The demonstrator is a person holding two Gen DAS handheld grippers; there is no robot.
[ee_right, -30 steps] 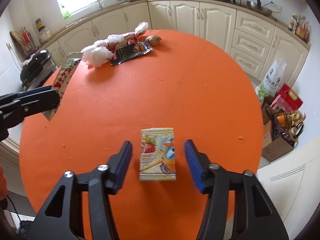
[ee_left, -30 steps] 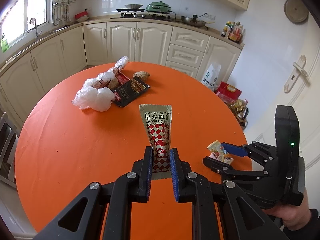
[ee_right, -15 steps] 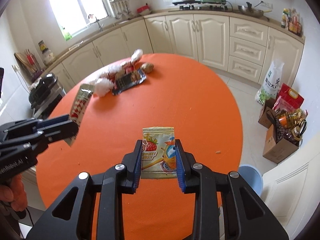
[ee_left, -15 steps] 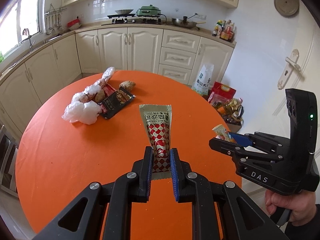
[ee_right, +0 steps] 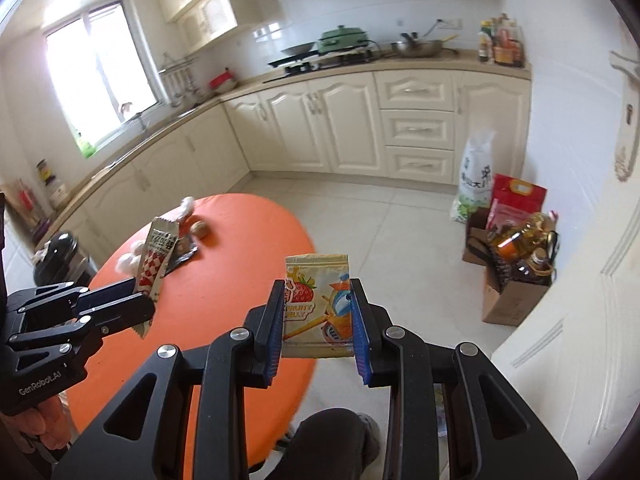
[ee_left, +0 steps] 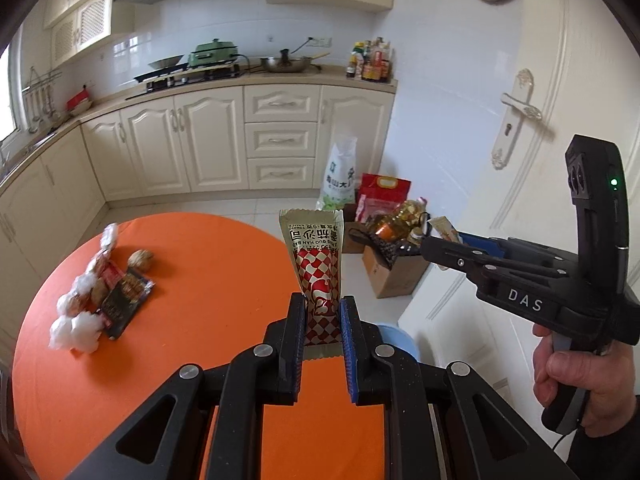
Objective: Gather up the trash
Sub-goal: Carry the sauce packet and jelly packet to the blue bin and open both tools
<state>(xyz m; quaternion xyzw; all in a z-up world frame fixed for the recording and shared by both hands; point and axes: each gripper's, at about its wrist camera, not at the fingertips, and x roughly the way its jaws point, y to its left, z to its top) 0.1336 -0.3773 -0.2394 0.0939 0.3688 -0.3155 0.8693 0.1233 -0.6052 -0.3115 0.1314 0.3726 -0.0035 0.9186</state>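
— Wrappers first: what are they made of, and what shape?

— Thin crinkly foil, both flat. The ketchup packet is a long narrow strip, olive at the top with red-and-white checks below and a crimped end. The jelly pouch is a squarish glossy sachet printed with a strawberry.

— Who has which?

— The left gripper is clamped on the lower end of the ketchup packet, blue ribbed pads pressing its sides. The right gripper pinches the jelly pouch by both side edges. Both pieces hang in the air, off the table.

— Which way do they point?

— The packet's long axis runs toward twelve o'clock in the left wrist view, straight out along the fingers. The pouch stands out from the right fingers the same way, its sealed top edge farthest out.

— Anything that holds things?

— A cardboard box on the tiled floor at three o'clock of the right view, with oil bottles in it (contents otherwise hard to read). A pale blue bin rim shows just past the table edge below the left gripper.

— And on the round orange table?

— At nine o'clock, a heap of crumpled white plastic, a dark wrapper and a brown lump.
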